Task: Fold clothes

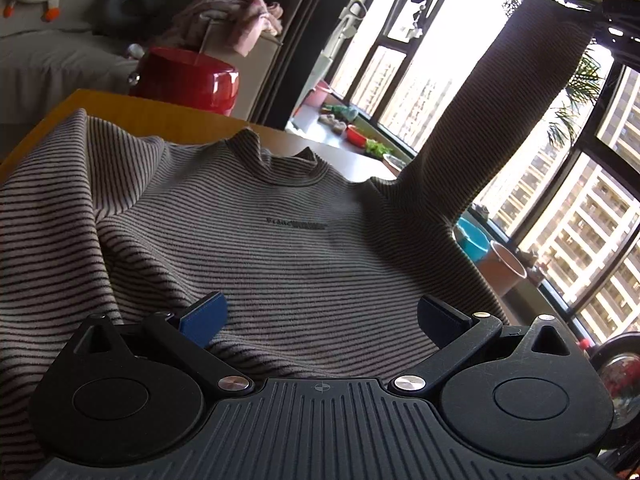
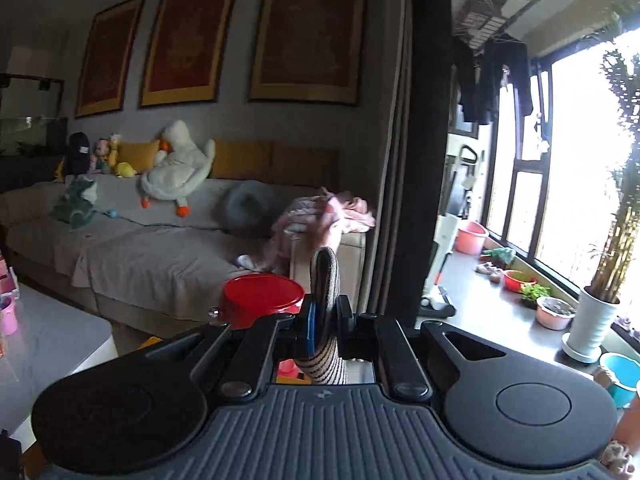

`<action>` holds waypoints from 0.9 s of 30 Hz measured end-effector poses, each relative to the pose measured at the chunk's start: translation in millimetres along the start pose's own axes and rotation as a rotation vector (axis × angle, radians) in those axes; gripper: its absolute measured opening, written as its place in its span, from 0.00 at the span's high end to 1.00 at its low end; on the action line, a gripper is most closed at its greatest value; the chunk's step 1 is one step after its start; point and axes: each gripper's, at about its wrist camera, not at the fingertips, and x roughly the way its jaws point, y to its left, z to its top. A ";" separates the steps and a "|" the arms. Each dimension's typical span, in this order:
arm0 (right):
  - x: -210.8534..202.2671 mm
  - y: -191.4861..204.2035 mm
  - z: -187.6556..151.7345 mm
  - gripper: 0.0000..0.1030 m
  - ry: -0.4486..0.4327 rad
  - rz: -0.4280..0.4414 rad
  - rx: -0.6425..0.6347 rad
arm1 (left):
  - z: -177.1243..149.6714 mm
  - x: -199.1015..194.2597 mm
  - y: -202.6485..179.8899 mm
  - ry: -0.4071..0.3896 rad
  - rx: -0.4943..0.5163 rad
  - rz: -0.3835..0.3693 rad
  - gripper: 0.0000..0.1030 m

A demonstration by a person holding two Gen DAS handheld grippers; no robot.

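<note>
Pinching a striped sleeve (image 2: 326,280) between its blue pads, the right hand-held gripper (image 2: 325,320) is clamped tight on the cloth, which loops up over the closed jaws and hangs down under them. From the other side, that sleeve rises steeply off the table (image 1: 100,100) toward the window. The left hand-held gripper (image 1: 320,316) sits with its jaws spread wide, gripping nothing, poised over the lower front of the striped sweater (image 1: 260,240). The sweater lies chest up on the table, collar away from the gripper, its other side bunched in folds. Beyond the table stands a red pot (image 1: 188,80); I cannot tell what is inside. A blue basin (image 1: 474,242) sits by the window.
</note>
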 end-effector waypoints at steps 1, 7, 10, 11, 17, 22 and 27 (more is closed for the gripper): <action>8.5 8.4 -1.1 0.91 0.011 0.024 -0.003 | -0.3 -0.1 -0.4 0.000 0.000 0.001 0.00; 51.5 54.3 -13.9 0.91 0.063 0.150 -0.019 | -0.3 -0.4 0.7 0.000 -0.005 -0.006 0.00; 69.7 75.4 -21.1 0.91 0.100 0.207 -0.027 | -0.1 0.0 0.3 0.001 -0.001 -0.004 0.00; 75.0 81.5 -24.1 0.91 0.112 0.225 -0.029 | -0.1 -0.2 0.0 0.001 0.000 -0.004 0.00; 101.7 115.9 -55.2 0.91 0.204 0.304 -0.045 | -0.2 -0.3 0.2 0.002 0.004 -0.004 0.00; 116.3 129.3 -78.0 0.90 0.255 0.331 -0.041 | -1.5 -0.5 0.0 0.001 0.005 -0.004 0.00; 121.0 130.3 -84.0 0.82 0.256 0.323 -0.033 | -2.2 -0.7 -1.0 0.000 0.004 -0.006 0.00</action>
